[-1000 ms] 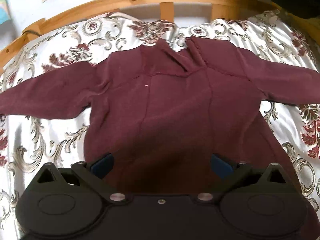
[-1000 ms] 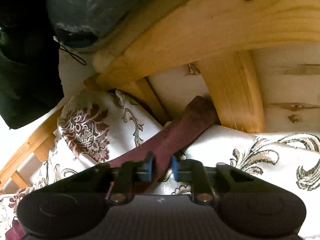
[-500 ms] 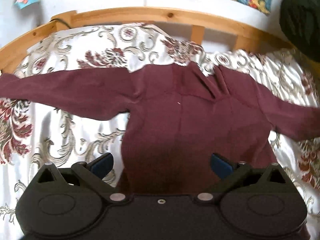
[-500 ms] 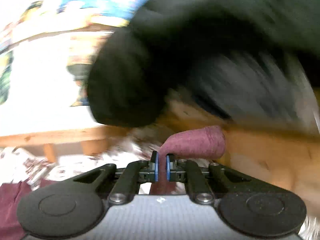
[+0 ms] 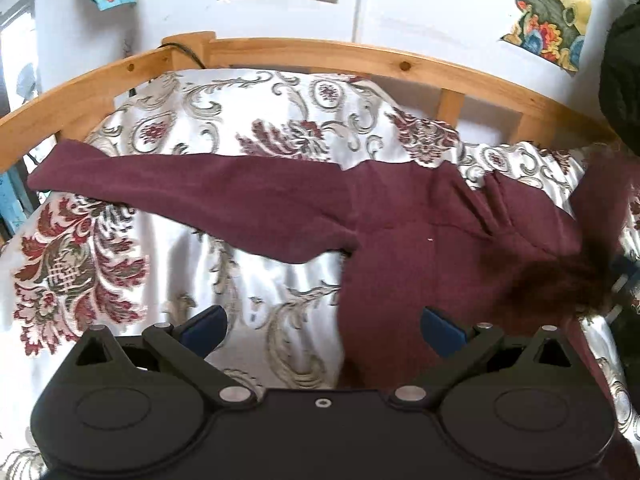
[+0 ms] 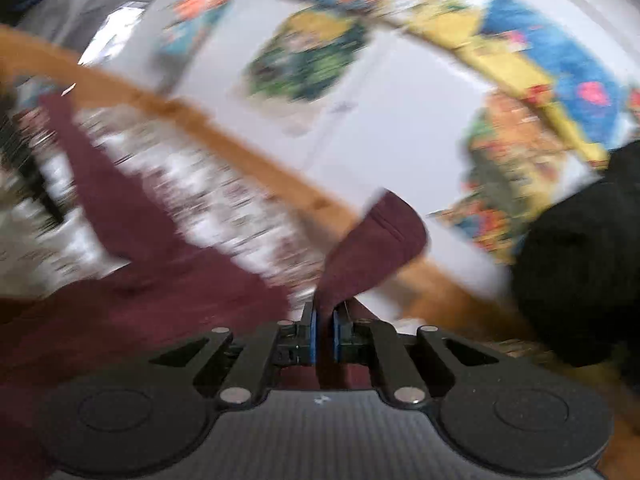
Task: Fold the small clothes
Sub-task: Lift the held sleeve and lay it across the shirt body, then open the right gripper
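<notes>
My right gripper point(image 6: 324, 330) pinches the maroon sweater's point(image 5: 420, 248) sleeve cuff point(image 6: 376, 248); my left gripper point(image 5: 322, 330) hovers wide above the bedspread point(image 5: 248, 280).

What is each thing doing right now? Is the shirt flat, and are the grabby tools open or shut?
Maroon long-sleeved shirt: spread on the bed, not yet folded.
Left sleeve: stretched out flat.
Right sleeve: lifted off the bed, cuff pinched.
Left tool: open, holding nothing.
Right tool: shut on the right sleeve.
Floral bedspread: wrinkled.
</notes>
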Available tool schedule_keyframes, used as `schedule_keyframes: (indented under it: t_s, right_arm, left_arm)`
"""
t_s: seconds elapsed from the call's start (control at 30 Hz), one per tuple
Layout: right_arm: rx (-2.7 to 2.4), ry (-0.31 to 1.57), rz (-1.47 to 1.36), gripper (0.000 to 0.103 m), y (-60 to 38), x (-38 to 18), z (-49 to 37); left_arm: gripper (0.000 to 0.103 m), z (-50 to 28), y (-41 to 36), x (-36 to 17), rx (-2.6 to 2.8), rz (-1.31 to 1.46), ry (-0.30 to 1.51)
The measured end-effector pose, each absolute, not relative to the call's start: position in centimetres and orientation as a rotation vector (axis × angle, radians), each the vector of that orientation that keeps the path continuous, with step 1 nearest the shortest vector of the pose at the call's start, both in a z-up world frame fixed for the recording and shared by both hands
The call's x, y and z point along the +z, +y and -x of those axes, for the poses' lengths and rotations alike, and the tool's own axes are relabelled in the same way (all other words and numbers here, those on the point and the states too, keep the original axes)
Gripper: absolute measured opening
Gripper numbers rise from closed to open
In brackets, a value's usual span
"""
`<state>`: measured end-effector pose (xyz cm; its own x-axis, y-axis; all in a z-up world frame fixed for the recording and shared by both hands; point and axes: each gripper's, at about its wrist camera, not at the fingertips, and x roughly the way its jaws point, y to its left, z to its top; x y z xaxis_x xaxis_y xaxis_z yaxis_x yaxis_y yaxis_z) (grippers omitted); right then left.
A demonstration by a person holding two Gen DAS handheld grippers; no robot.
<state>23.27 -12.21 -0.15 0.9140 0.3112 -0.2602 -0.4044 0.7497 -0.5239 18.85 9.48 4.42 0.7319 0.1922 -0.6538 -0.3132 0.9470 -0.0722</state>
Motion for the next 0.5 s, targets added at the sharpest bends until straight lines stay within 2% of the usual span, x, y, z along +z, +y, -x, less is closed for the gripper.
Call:
schedule_keyframes:
  t_s: [0.2,0.33,0.4,0.47,0.5]
  right_arm:
    - [0.503,0.275,0.656,0.009,-8.9,-3.8,-21.4]
    - [0.581,0.329,0.666,0.015,-9.0,-4.7,-19.8]
    - [0.629,0.364,0.627,0.025,-9.7,-4.4,-19.7]
    - [0.692,0.406,0.553,0.049,-10.8,-3.8,-19.4]
    - [0.728,0.432,0.510,0.056,-11.5,-3.3,-19.4]
  left_arm:
    - [0.102,-18.2,11.2,3.4,0.297,0.200,0.717]
    - [0.102,-17.9,11.5,3.1,0.290,0.216,0.712]
    - [0.102,-17.8,11.5,3.2,0.280,0.220,0.708]
    - [0.102,-17.8,11.2,3.2,0.271,0.213,0.703]
    - [0.102,-17.8,11.1,3.3,0.266,0.208,0.702]
